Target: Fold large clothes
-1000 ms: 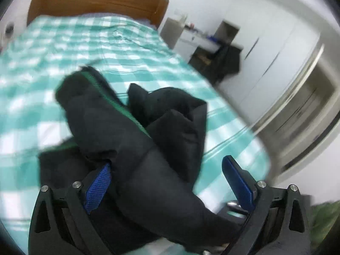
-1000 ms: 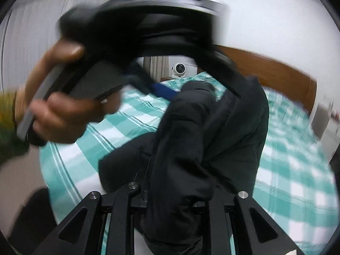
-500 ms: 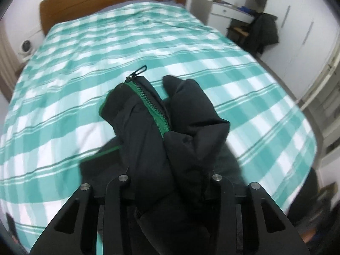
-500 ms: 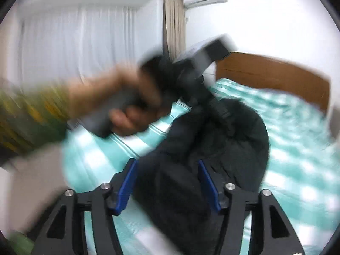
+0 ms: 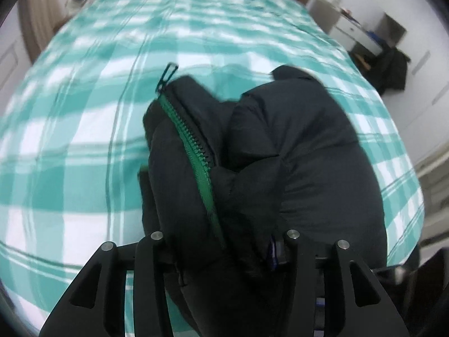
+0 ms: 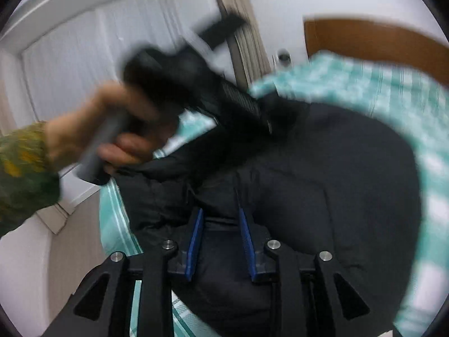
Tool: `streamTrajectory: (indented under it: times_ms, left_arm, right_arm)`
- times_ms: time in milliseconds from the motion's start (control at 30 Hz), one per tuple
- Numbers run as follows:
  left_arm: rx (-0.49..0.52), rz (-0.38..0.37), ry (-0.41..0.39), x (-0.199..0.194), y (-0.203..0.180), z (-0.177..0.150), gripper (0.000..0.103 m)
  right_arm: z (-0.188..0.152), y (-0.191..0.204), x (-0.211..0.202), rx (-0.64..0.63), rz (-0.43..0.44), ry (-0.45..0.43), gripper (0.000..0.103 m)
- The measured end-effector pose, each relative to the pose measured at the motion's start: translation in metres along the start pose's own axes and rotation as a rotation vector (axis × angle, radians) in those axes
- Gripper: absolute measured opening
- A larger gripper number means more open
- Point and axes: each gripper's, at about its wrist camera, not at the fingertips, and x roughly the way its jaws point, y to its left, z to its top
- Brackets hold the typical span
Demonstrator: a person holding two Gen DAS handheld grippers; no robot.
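Both tools clamped on the black puffy zip-up jacket (image 5: 294, 154), left tool (image 5: 224, 241) re-widening, right tool (image 6: 220, 238) just closing: thick slippery bunch may slip out over the teal checked bed (image 5: 84, 140).

The left tool (image 5: 221, 248) has its pads buried in the black jacket (image 5: 294, 146) — the hand (image 6: 112, 132) is smeared by blur.

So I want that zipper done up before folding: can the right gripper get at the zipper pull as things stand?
Probably not right away. The right gripper has jacket fabric between its fingers, and the zipper pull sticks out on the far side of the bundle that the left gripper clamps.
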Motion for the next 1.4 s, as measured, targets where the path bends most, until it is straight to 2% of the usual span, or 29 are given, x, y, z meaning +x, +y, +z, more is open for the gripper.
streamTrajectory:
  times_ms: [133,367,500,600,700,833,933,967,1067,1267,1333,1400]
  left_arm:
    - [-0.138,-0.058,-0.002,0.023,0.034,-0.015,0.053]
    - [-0.259,-0.138,-0.019,0.051,0.057,-0.032,0.054]
    - [-0.259,-0.125,-0.028,0.055,0.054,-0.035,0.055]
    - [-0.249,-0.117,-0.032,0.053,0.051,-0.037,0.055]
    - [-0.262,-0.131,-0.041,0.054,0.054,-0.039,0.055]
    - [-0.274,-0.152,-0.047,0.056,0.055,-0.043,0.055]
    - [-0.277,-0.159,-0.052,0.057,0.056,-0.044,0.056]
    - [-0.281,-0.165,-0.054,0.058,0.057,-0.045,0.056]
    - [-0.293,-0.175,-0.056,0.061,0.058,-0.045,0.056]
    - [-0.299,-0.162,-0.059,0.066,0.055,-0.046,0.056]
    - [-0.291,-0.146,-0.059,0.065,0.051,-0.045,0.056]
    - [-0.285,-0.136,-0.059,0.064,0.049,-0.046,0.056]
  right_arm:
    - [-0.008,0.011,0.030,-0.047,-0.051,0.030,0.025]
    - [-0.010,0.013,0.055,-0.071,-0.095,0.053,0.025]
    - [-0.008,0.030,0.062,-0.107,-0.130,0.075,0.025]
    - [0.007,0.040,0.049,-0.069,-0.120,0.119,0.025]
    - [0.032,0.038,0.017,0.005,-0.088,0.068,0.025]
    - [0.074,0.009,-0.010,0.103,-0.149,-0.001,0.027]
    - [0.094,-0.022,0.001,0.159,-0.203,0.025,0.027]
    - [0.097,-0.030,0.010,0.170,-0.223,0.052,0.027]
    - [0.092,-0.056,0.049,0.227,-0.207,0.165,0.027]
    - [0.067,-0.060,0.065,0.136,-0.301,0.153,0.026]
    - [0.067,-0.065,0.065,0.141,-0.297,0.162,0.026]
    - [0.076,-0.054,0.049,0.132,-0.316,0.173,0.027]
